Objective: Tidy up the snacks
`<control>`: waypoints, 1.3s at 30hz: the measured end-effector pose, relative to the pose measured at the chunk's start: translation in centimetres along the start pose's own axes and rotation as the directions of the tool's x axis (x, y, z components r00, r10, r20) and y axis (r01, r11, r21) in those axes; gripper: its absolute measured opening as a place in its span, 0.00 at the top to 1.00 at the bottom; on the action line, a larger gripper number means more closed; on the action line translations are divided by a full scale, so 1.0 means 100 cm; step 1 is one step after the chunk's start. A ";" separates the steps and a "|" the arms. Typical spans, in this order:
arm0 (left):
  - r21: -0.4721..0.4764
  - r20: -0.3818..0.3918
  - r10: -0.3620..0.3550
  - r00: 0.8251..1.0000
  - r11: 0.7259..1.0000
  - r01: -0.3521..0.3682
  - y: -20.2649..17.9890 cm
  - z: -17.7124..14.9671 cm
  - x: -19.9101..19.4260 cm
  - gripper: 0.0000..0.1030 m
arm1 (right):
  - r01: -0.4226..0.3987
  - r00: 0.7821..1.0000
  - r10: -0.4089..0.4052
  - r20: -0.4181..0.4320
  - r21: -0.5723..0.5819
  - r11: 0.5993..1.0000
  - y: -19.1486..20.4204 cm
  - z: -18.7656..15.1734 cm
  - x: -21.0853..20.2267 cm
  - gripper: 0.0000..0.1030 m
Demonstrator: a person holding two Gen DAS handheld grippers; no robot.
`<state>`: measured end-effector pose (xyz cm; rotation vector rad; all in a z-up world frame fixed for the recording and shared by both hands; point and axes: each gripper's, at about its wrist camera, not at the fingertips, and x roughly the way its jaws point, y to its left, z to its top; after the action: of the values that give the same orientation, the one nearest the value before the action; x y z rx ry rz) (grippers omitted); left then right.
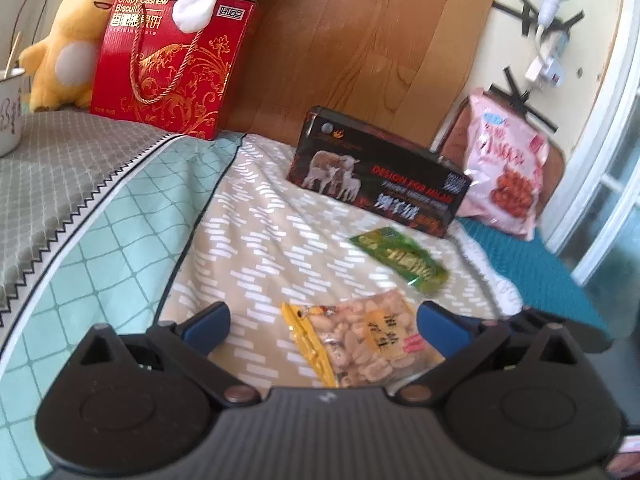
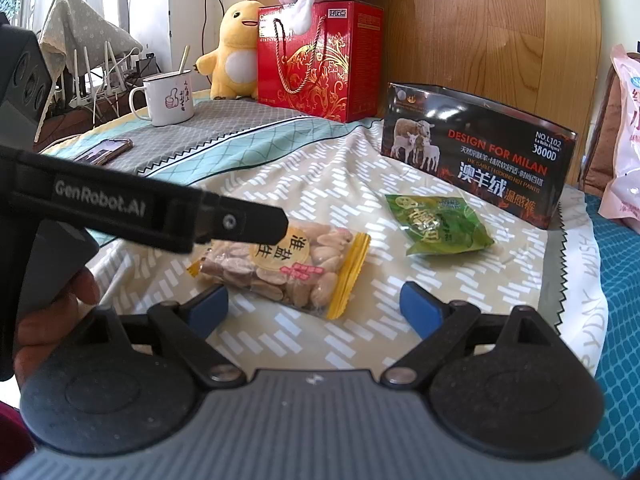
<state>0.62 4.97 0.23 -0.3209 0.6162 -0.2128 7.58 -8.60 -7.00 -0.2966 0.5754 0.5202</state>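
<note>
On bedspread point(image 2: 280, 184): peanut bag point(image 2: 280, 268) flat, yellow zip edge toward green packet point(image 2: 440, 224).

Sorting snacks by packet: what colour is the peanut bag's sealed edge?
Yellow; the peanut bag shows it best in the right wrist view.

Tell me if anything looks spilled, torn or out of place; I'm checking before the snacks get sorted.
Nothing looks spilled or torn. The clear zip bag of peanuts and the green foil snack packet lie loose and askew on the beige patterned cloth, outside the open black cardboard box. Both grippers' jaws are open, holding nothing.
</note>
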 end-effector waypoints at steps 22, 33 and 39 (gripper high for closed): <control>0.013 0.016 0.191 0.982 0.982 -0.191 0.004 -0.002 -0.012 0.00 | 0.044 0.999 -0.044 0.007 0.029 0.999 0.001 -0.006 -0.010 0.05; 0.052 0.024 0.216 0.976 0.975 -0.217 -0.004 -0.004 -0.009 0.00 | 0.034 0.999 -0.035 0.007 0.039 0.999 0.001 -0.006 -0.010 0.03; 0.075 0.027 0.229 0.973 0.970 -0.230 -0.010 -0.005 -0.008 0.00 | 0.035 0.999 -0.035 0.007 0.039 0.999 0.001 -0.006 -0.010 0.03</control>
<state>-0.43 4.19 0.62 -0.1741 0.6197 -0.0111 6.55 -9.16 -6.86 -0.2676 0.5714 0.4760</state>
